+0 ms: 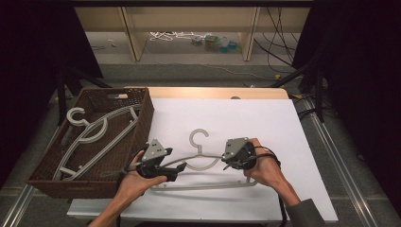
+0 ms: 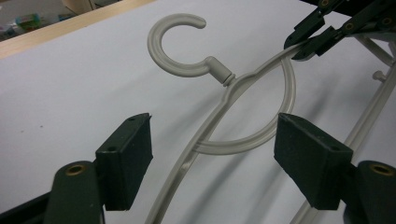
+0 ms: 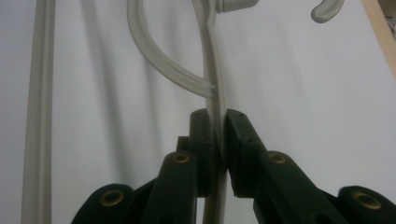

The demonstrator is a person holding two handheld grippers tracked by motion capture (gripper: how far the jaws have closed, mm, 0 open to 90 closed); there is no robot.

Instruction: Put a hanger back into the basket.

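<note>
1. Right gripper (image 3: 219, 140): black jaws clamped on the grey hanger (image 3: 215, 100) shoulder bar, rising toward 12 o'clock.
2. Curved inner loop branches toward 11 o'clock.
3. Hanger's straight bottom bar at 9 o'clock.
4. White bench (image 3: 317, 79) beneath.

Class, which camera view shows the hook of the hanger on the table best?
The left gripper view: the hook shows whole, large and sharp, with its neck. The high view shows the whole hook too, but small. The right gripper view catches just its tip and neck at the top edge.
</note>
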